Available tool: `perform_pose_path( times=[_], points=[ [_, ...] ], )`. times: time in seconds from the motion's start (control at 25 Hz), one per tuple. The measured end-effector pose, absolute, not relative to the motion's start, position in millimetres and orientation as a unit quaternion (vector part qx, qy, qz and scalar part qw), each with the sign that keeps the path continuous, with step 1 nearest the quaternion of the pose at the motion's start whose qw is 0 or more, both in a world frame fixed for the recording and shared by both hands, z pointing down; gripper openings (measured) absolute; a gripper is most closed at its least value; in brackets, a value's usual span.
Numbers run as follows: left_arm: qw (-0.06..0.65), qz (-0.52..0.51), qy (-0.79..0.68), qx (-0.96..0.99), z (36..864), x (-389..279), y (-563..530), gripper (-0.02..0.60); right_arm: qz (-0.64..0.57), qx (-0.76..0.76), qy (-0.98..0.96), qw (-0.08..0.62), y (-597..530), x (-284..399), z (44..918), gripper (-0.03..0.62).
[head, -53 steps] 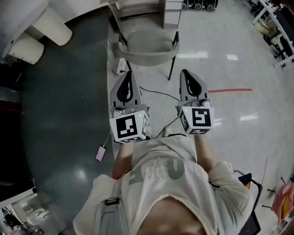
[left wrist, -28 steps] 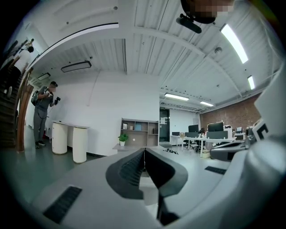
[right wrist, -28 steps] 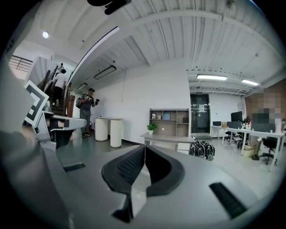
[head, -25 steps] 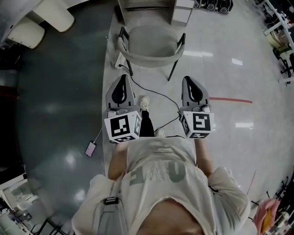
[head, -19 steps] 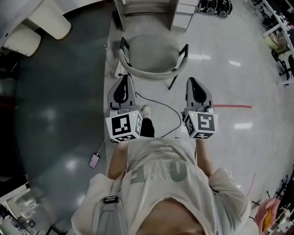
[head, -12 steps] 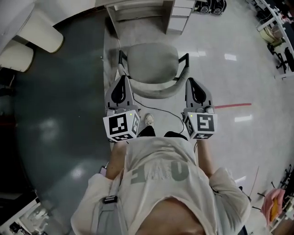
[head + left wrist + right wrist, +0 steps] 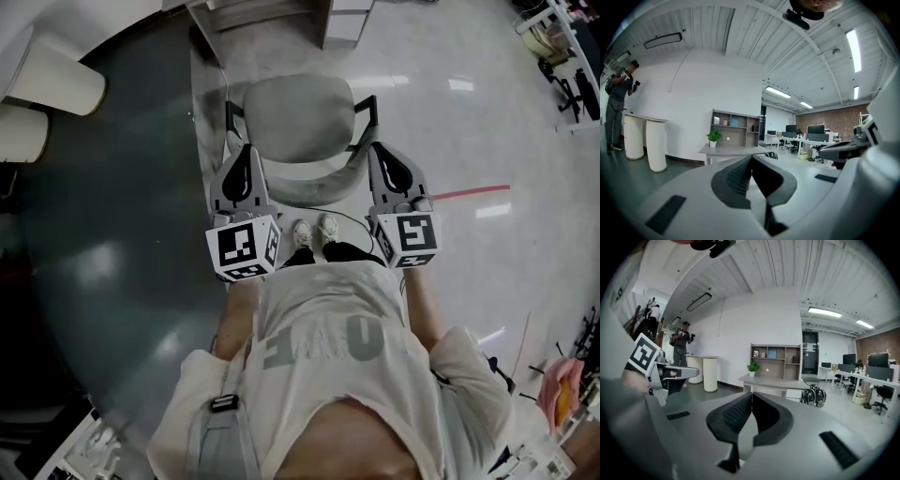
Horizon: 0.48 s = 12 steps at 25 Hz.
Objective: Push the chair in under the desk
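Note:
The grey chair [image 7: 292, 117] stands in front of me in the head view, its seat toward the desk [image 7: 246, 11] at the top edge and its curved backrest [image 7: 314, 185] toward me. My left gripper [image 7: 246, 150] is shut and empty, its tip over the backrest's left end. The right gripper [image 7: 378, 147] is also shut and empty, over the right end by the armrest. Whether either touches the chair I cannot tell. In the left gripper view the shut jaws [image 7: 751, 157] point at the desk [image 7: 732, 149]. The right gripper [image 7: 751, 393] faces the same desk [image 7: 771, 380]; the chair is hidden there.
A drawer cabinet [image 7: 349, 13] stands right of the desk. A potted plant [image 7: 752, 368] sits on the desktop. White round pillars [image 7: 52, 80] stand far left. A black cable [image 7: 349, 218] lies by my shoes. A person [image 7: 681, 348] stands near a pillar; bags [image 7: 813, 395] lie right.
I have walked forward, and the chair has come from well ahead to just in front of me. Both shut grippers now flank the ends of its backrest.

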<state>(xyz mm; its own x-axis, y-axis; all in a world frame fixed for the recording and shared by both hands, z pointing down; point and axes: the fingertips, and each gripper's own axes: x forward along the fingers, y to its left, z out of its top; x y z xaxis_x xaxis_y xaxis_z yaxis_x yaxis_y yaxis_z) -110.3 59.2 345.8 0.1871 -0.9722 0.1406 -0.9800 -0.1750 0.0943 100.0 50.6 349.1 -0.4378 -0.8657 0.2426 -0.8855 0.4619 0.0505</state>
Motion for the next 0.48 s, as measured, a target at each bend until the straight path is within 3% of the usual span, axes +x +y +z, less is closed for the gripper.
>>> perform_pose_path(
  times=[0.48],
  points=[
    [0.040, 0.060, -0.587, 0.806, 346, -98, 54, 0.017, 0.023, 0.427, -0.890, 0.158, 43, 73, 369, 0.020]
  ],
)
